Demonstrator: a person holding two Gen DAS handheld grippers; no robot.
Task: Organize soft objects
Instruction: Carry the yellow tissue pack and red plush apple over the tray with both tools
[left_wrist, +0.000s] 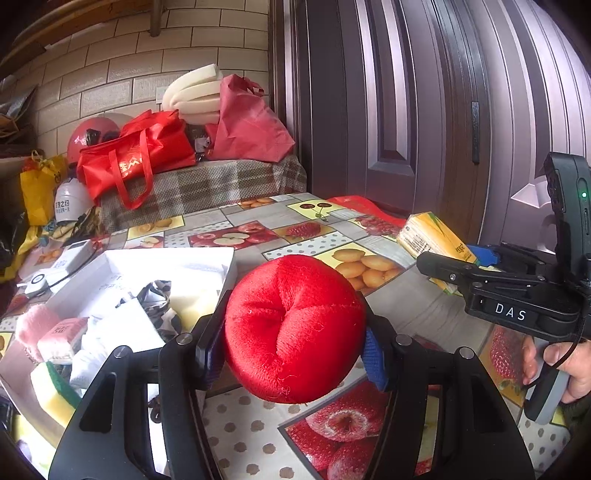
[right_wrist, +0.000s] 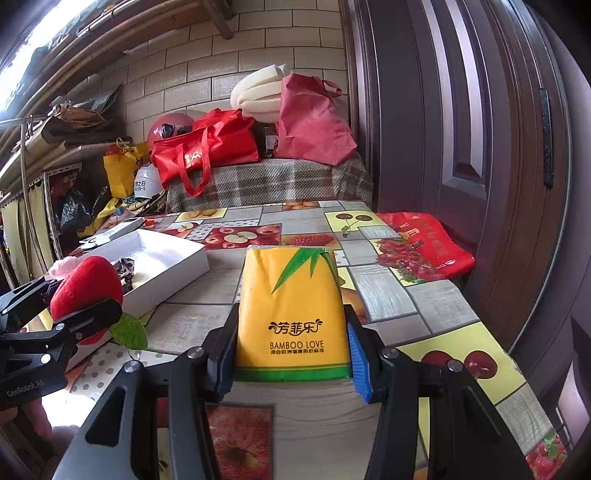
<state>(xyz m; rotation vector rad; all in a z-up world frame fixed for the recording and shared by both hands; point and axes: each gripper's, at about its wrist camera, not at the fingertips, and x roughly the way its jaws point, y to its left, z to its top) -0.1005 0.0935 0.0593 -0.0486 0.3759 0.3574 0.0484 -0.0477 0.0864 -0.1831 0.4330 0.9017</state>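
Left claw (left_wrist: 293, 345) clenched on plush apple (left_wrist: 295, 328), pads pressing its two flanks; the fabric bulges between them. In the right wrist view the apple (right_wrist: 86, 286) appears held clear of the worktop (right_wrist: 199, 295), green felt leaf (right_wrist: 129, 331) hanging below, though lift height is hard to judge.

Right claw (right_wrist: 291, 356) straddles tissue pack (right_wrist: 293, 314); blue pads sit against both long sides near the green-banded end. Cannot tell whether it squeezes or merely brackets; no visible dent in the wrapper. Pack lies flat on worktop, long axis running straight away from the claw, along the fingers.

White box (right_wrist: 173, 258) stands on the worktop left of the pack and beyond the apple. Left wrist view shows the box (left_wrist: 207, 258) just left of and beyond the apple, already holding soft things: pink fluffy piece (left_wrist: 33, 325), yellow-green sponge (left_wrist: 51, 391), white cloth (left_wrist: 122, 325).

Key relation: box lies nearest the left claw, so the apple looks like the next thing to go in, by a short move left and forward. Pack would have to cross the worktop leftward.

Materials: apple is ribbed red velour, round, dimpled centre, yielding. Pack is glossy yellow film, soft block, likely slippery. Worktop is fruit-print oilcloth.
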